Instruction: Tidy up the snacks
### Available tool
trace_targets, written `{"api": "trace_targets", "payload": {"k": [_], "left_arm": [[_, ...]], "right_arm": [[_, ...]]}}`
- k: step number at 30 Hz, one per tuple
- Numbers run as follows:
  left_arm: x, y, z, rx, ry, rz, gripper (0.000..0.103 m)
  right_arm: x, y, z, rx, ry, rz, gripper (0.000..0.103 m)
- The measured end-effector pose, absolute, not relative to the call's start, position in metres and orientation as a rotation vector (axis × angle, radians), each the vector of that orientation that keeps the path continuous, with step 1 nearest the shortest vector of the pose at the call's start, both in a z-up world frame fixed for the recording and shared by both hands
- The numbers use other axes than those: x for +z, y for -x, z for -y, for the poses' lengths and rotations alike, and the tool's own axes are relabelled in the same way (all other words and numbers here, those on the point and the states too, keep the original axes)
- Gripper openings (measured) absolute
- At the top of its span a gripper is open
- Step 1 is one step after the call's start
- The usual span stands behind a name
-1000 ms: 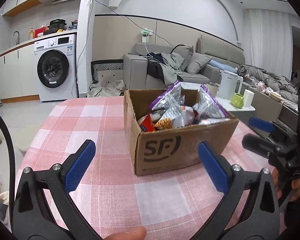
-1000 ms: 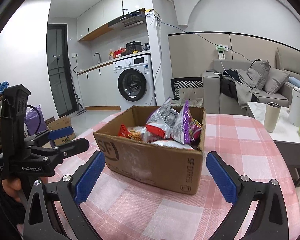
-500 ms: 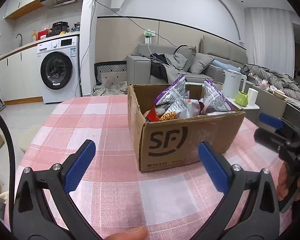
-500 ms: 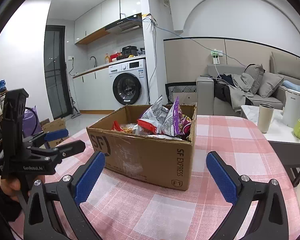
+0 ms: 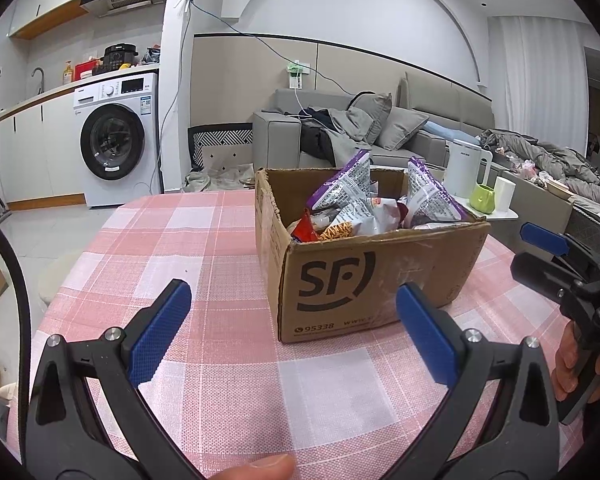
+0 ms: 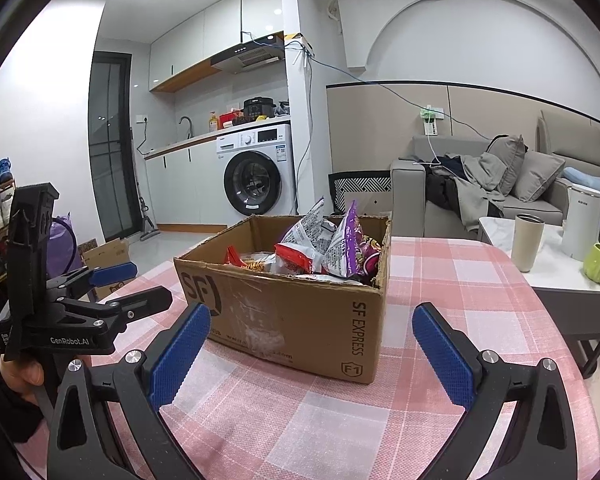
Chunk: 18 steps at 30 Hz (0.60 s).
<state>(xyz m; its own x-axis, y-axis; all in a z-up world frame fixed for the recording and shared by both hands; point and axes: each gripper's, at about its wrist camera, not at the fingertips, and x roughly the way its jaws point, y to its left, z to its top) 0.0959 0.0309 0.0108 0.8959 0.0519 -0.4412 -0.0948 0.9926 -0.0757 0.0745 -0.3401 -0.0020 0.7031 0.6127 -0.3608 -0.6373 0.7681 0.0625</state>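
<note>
Pink-and-white checked tablecloth (image 5: pixel 204 240): brown cardboard SF box (image 5: pixel 364 280) w/ crinkly foil snack bags (image 5: pixel 344 192) at centre. Left gripper (image 5: pixel 292 324) and right gripper (image 6: pixel 312 344) both spread wide, empty, near box.

A lived-in home: far left, a washing machine (image 5: pixel 114 140) under a kitchen counter (image 6: pixel 204 138); far right, a grey sofa (image 5: pixel 364 136) strewn with clothes.

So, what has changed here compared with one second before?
Both claws, left claw and right claw, came nearer to the cardboard box, which looks larger in both views. Neither took hold of anything; both stay open and empty. The snack bags and box stayed where they were on the checked tablecloth.
</note>
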Motion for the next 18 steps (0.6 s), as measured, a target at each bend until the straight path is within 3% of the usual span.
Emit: {"api": "trace_targets", "payload": {"k": [18], "left_arm": [[0.0094, -0.0961, -0.0305, 0.075, 0.099, -0.449, 0.102]], "right_arm": [[-0.0015, -0.0746, 0.3407, 0.703, 0.075, -0.378, 0.103]]}}
